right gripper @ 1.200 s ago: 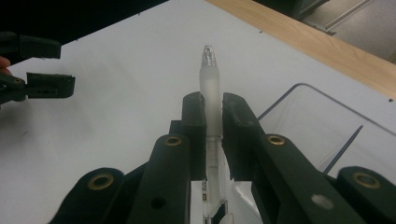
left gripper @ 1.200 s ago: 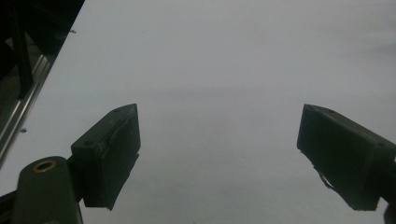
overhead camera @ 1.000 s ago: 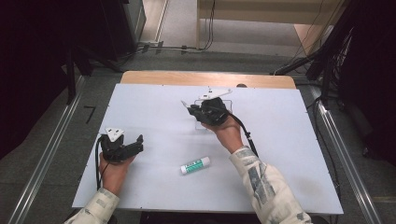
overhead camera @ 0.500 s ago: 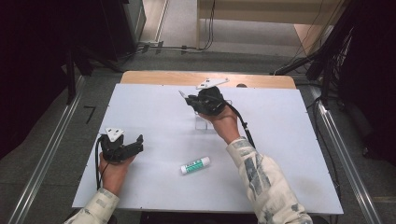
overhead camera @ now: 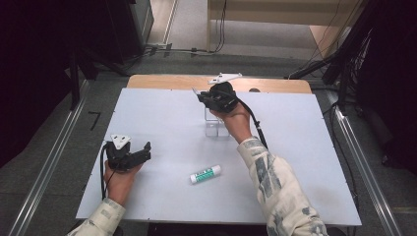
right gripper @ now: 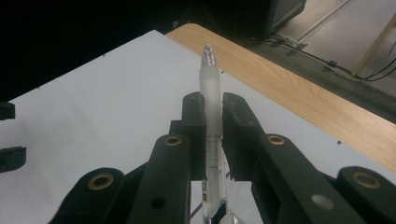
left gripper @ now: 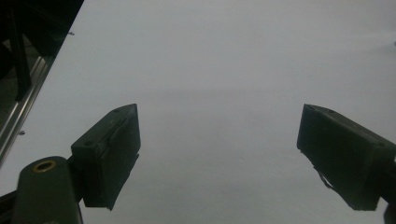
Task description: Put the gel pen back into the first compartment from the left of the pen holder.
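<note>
My right gripper is shut on a frosted, translucent pen, whose tip sticks out past the jaws. From above, that gripper hangs over the far middle of the white table, with the pen pointing left. Just below the hand stands a clear plastic holder. A white and green glue stick lies flat near the table's middle front. At the front left, my left gripper rests low and open. Its jaws stand wide apart with bare table between them.
A wooden strip runs along the table's far edge. Metal rails flank the table on both sides, with cables on the floor beyond. The left gripper shows far off in the right gripper view.
The right gripper has risen and moved toward the far edge, carrying the pen up from the clear holder. The left gripper has stayed where it was.
</note>
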Motion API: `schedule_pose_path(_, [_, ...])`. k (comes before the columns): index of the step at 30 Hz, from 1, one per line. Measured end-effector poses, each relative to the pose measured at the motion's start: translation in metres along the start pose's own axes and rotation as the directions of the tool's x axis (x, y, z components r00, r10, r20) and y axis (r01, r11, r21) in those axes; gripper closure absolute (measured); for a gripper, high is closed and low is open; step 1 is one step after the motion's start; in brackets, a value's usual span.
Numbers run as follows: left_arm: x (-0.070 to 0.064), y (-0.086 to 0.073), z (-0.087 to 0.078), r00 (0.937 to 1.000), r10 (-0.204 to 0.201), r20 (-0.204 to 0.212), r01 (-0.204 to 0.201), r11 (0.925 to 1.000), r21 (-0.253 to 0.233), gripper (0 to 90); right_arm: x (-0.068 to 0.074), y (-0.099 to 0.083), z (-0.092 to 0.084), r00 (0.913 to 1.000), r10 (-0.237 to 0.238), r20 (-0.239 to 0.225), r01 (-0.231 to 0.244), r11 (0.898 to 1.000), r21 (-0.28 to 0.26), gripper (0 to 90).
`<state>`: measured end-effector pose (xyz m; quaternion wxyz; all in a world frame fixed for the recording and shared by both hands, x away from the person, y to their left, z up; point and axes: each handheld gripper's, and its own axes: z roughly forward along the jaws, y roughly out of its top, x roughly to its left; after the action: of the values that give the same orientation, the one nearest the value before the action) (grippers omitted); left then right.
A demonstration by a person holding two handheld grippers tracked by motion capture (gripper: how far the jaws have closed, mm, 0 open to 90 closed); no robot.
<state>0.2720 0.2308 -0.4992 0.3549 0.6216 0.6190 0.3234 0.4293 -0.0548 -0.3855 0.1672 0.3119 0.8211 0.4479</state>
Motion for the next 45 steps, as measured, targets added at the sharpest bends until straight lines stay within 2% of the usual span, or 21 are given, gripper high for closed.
schedule_pose_path(6, [0.0, 0.0, 0.0, 1.0, 0.0, 0.0, 0.0, 1.0, -0.001, 14.1, -0.006, 0.005, 0.007, 0.9995, 0.032, 0.003, -0.032, 0.999, -0.01, 77.8])
schedule_pose_path(11, [0.0, 0.0, 0.0, 1.0, 0.001, 0.001, -0.001, 1.0, -0.001, 14.1, -0.008, 0.008, 0.014, 0.9996, 0.027, 0.006, -0.027, 1.0, -0.003, 77.8])
schedule_pose_path(20, [0.0, 0.0, 0.0, 1.0, 0.001, 0.003, -0.001, 1.0, -0.002, 14.1, -0.012, 0.008, 0.022, 0.9987, 0.047, 0.019, -0.047, 0.999, 0.0, 77.6])
schedule_pose_path(34, [0.0, 0.0, 0.0, 1.0, -0.001, 0.004, 0.001, 1.0, -0.001, 14.2, -0.012, 0.007, 0.027, 0.9983, 0.058, 0.009, -0.058, 0.998, 0.005, 77.1])
schedule_pose_path(45, [0.001, 0.0, 0.0, 1.0, -0.001, 0.004, 0.001, 1.0, -0.001, 14.2, -0.012, 0.0, 0.022, 0.9982, 0.059, -0.006, -0.059, 0.998, 0.012, 76.9])
